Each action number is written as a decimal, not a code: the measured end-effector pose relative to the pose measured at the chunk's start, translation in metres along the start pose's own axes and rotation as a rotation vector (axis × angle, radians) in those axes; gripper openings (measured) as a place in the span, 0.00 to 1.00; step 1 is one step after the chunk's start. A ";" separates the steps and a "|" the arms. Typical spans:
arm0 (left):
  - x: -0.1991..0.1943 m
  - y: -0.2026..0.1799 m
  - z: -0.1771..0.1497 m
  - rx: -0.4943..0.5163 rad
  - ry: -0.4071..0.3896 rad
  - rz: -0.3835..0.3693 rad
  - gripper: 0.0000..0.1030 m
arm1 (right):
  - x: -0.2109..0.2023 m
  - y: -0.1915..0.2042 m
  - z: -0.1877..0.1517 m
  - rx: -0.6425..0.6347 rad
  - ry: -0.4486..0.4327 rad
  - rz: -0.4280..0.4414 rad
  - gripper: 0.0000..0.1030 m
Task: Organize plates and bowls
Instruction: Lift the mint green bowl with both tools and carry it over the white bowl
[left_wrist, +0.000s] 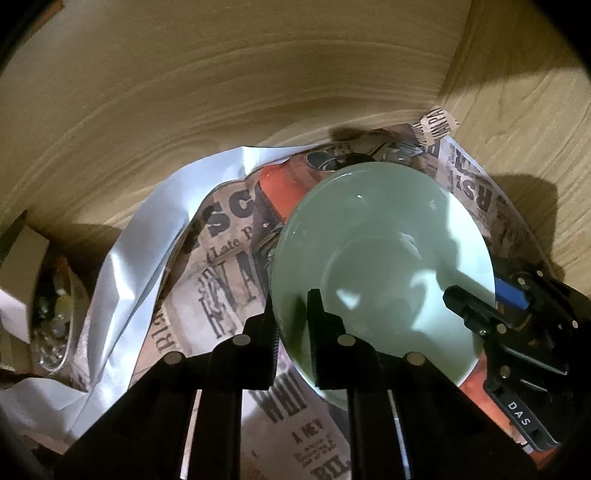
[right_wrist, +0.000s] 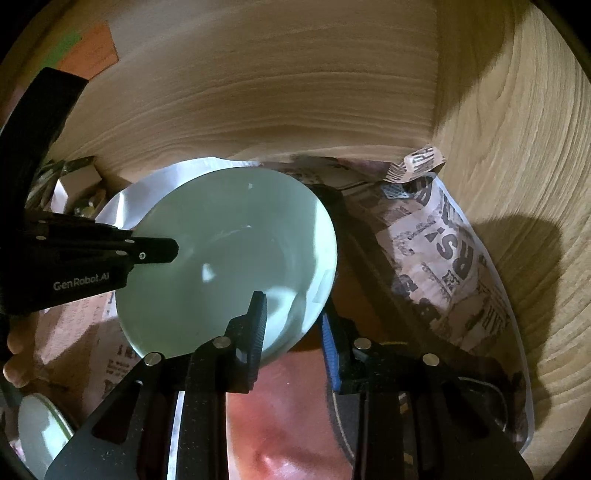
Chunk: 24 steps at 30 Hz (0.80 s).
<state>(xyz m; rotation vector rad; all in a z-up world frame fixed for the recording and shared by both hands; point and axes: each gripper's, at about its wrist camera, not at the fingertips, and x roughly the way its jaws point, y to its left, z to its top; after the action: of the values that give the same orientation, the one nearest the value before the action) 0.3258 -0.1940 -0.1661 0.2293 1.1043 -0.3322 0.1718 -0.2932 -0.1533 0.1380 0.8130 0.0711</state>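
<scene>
A pale green bowl (left_wrist: 380, 266) sits on printed newspaper inside a wooden cabinet. My left gripper (left_wrist: 293, 321) straddles its near-left rim, one finger inside and one outside, pressed on the wall. My right gripper (right_wrist: 291, 325) straddles the opposite rim of the same bowl (right_wrist: 229, 258), one finger inside, the blue-padded finger outside. Each gripper shows in the other view: the right one (left_wrist: 476, 306) at the bowl's right edge, the left one (right_wrist: 155, 249) over its left edge. A second pale green dish (right_wrist: 40, 432) lies at the lower left of the right wrist view.
Wooden cabinet walls (left_wrist: 258, 81) close in behind and to the right (right_wrist: 524, 184). Newspaper lining (right_wrist: 450, 266) and a white paper sheet (left_wrist: 147, 236) cover the shelf. A glass dish of small items (left_wrist: 55, 317) stands beside a cardboard box at the far left.
</scene>
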 end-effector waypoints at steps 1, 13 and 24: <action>-0.005 0.001 -0.001 -0.001 -0.004 0.000 0.13 | -0.003 0.001 0.000 0.002 -0.005 0.005 0.25; -0.062 0.005 -0.035 -0.011 -0.087 -0.005 0.13 | -0.050 0.019 -0.003 -0.009 -0.089 0.041 0.24; -0.110 0.015 -0.076 -0.047 -0.188 0.009 0.12 | -0.089 0.057 -0.013 -0.059 -0.151 0.066 0.24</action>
<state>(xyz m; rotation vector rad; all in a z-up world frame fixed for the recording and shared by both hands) 0.2230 -0.1375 -0.0997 0.1577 0.9243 -0.3130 0.1006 -0.2464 -0.0900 0.1126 0.6552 0.1450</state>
